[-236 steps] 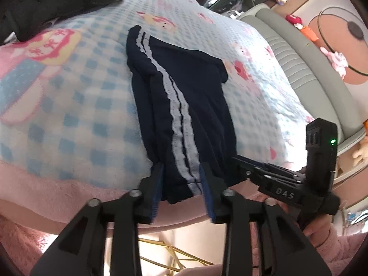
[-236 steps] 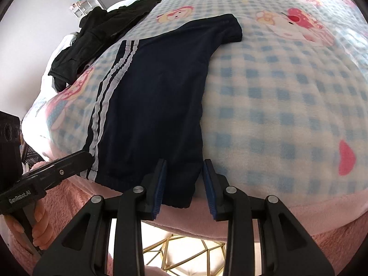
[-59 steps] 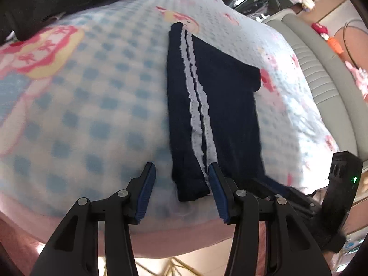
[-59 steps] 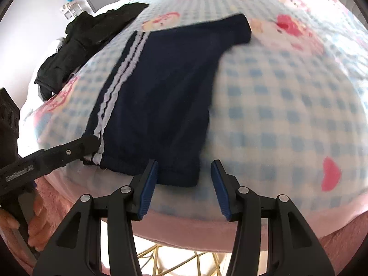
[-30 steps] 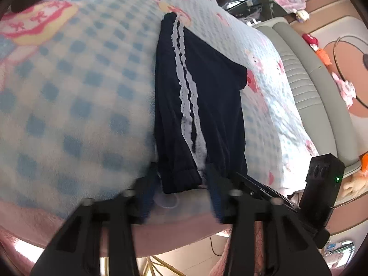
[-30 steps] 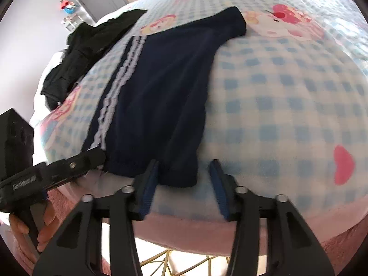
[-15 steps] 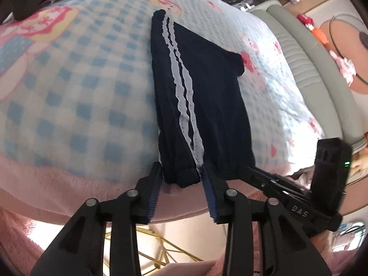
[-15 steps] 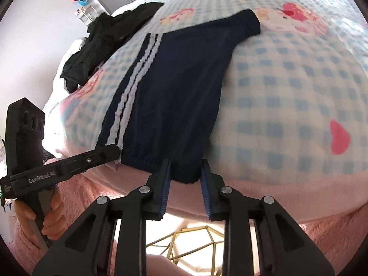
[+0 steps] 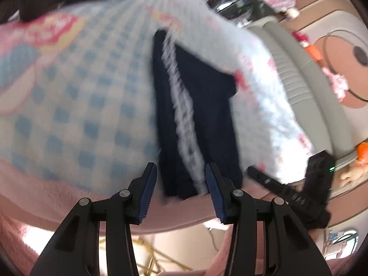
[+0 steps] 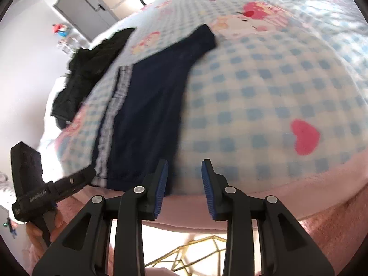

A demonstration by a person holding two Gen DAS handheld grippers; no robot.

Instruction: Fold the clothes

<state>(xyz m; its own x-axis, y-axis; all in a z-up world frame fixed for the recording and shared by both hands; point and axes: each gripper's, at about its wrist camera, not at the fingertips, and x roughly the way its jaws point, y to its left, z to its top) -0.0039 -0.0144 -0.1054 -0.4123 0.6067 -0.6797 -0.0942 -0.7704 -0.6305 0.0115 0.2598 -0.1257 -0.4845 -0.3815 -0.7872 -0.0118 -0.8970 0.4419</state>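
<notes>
STEP: I judge a re-grip before folding | GARMENT: navy white-striped shorts (image 9: 197, 124) flat on checked fleece blanket (image 9: 87, 105), hem at near edge | LEFT: left gripper (image 9: 181, 191) opening, straddling hem, unpinched | RIGHT: right gripper (image 10: 184, 184) opening, empty; shorts corner beside its left pad | NEXT: pinch both hem corners

Wide bare stretches of the checked blanket (image 10: 264, 96) are left open to the right of the navy shorts (image 10: 147, 115) and, in the left wrist view, to their left. At the far edge that side is blocked by a heap of black clothes (image 10: 92, 69). The padded headboard (image 9: 306, 87) closes off the opposite side.
</notes>
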